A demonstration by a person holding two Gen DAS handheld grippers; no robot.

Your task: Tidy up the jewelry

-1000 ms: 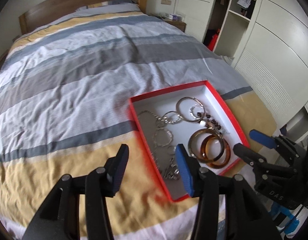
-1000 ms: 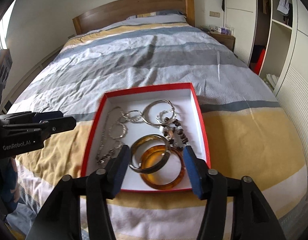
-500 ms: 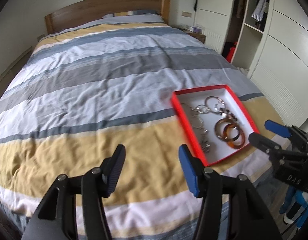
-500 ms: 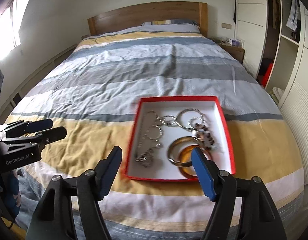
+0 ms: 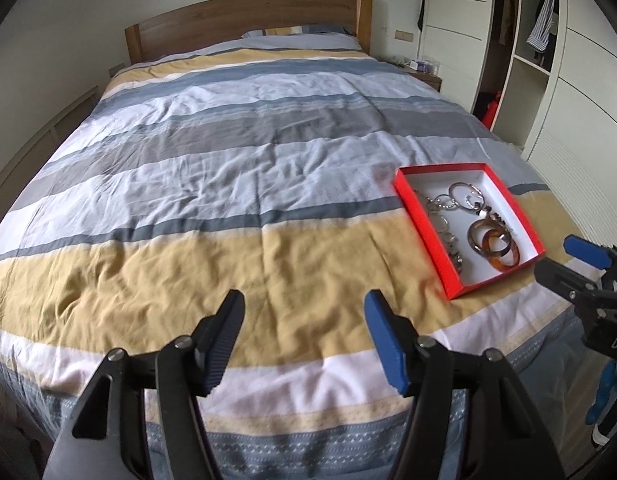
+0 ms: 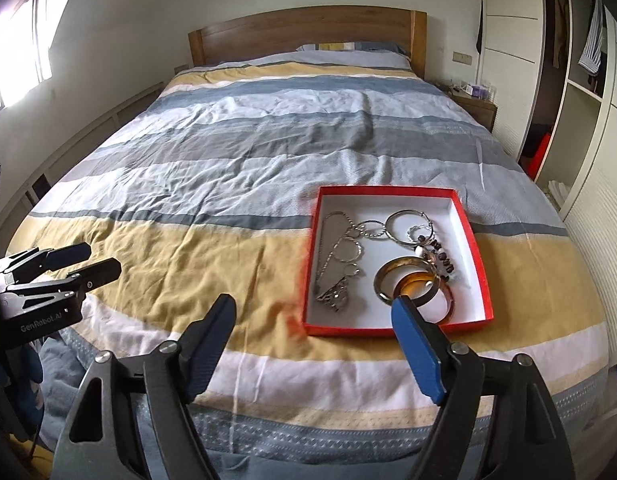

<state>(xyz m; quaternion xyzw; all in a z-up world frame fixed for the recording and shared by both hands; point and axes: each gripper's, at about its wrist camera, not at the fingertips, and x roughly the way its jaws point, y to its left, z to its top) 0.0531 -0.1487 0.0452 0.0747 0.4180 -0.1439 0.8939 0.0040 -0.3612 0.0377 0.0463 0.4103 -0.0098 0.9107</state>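
Note:
A red box (image 6: 472,240) (image 5: 424,236) with a white inside lies on the bed's near right part. In it lie silver chains (image 6: 340,256), silver hoops (image 6: 408,226), a beaded piece (image 6: 440,256), a metal bangle (image 6: 404,276) and an amber bangle (image 6: 446,304) (image 5: 504,256). My left gripper (image 5: 304,308) hovers over the yellow stripe, left of the box, its jaws opening with nothing between them. My right gripper (image 6: 312,312) hangs in front of the box's near edge, jaws opening and empty. Each gripper shows in the other's view: the right gripper (image 5: 556,260), the left gripper (image 6: 96,260).
The striped duvet (image 5: 236,168) covers a wide bed with a wooden headboard (image 6: 304,32). White wardrobes (image 6: 508,40) and open shelves (image 6: 580,92) stand along the right. A bedside table (image 6: 474,106) sits at the far right. A window (image 6: 12,68) is on the left wall.
Both grippers have pulled back from the box and widened. The box now looks smaller and sits farther right in both views; the left gripper has swung left over bare duvet.

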